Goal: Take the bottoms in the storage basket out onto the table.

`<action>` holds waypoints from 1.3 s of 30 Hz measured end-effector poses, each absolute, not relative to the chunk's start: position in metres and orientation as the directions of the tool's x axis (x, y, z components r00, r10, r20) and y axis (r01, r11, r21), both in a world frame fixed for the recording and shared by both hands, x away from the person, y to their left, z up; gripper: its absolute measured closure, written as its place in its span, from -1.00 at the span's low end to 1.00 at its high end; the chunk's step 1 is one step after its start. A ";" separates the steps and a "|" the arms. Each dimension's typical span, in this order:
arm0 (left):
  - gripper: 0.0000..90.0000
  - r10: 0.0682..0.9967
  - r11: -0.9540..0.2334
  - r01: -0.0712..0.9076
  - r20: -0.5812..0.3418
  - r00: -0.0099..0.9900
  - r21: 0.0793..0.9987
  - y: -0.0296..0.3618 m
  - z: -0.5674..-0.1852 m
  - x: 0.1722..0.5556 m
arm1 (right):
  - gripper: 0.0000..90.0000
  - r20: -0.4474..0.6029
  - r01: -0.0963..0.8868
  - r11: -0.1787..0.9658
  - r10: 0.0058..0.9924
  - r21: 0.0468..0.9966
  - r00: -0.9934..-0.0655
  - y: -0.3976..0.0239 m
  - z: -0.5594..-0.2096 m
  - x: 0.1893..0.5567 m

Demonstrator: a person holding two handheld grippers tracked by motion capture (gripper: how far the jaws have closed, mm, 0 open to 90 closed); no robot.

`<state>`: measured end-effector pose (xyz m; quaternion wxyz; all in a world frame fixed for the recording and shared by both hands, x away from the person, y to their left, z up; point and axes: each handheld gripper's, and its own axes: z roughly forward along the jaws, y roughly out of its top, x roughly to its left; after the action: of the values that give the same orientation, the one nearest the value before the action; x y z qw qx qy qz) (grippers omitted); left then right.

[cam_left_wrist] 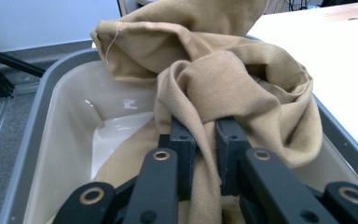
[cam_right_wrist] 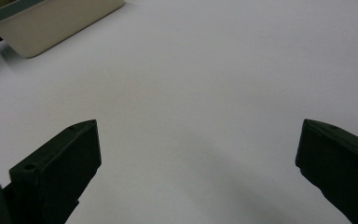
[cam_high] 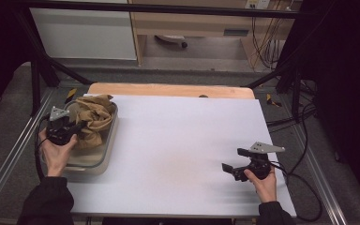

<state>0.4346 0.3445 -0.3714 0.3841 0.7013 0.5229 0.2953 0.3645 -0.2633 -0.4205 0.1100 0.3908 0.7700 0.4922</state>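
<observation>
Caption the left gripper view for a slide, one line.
Left gripper shut on a fold of tan cloth bunched in a grey-rimmed tub at the white table's edge.

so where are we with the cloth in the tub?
Done: left gripper is clamped on a fold of the tan cloth. In hand: cloth bunched up, mostly inside the grey tub. Left: likely lifting it out onto the white table; right gripper waits open there.

Tan cloth [cam_left_wrist: 223, 79], cream bin [cam_left_wrist: 65, 140] rimmed grey, white table [cam_high: 187, 140].
</observation>
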 end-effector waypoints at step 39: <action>0.78 0.956 -0.116 0.374 0.001 0.294 0.920 0.339 -0.333 0.408 | -0.99 0.215 0.494 0.210 0.711 0.844 -0.669 -0.263 -0.421 0.365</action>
<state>0.4082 0.3389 -0.3334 0.4437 0.6710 0.4953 0.3280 0.3646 -0.2631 -0.4205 0.1103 0.3916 0.7698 0.4918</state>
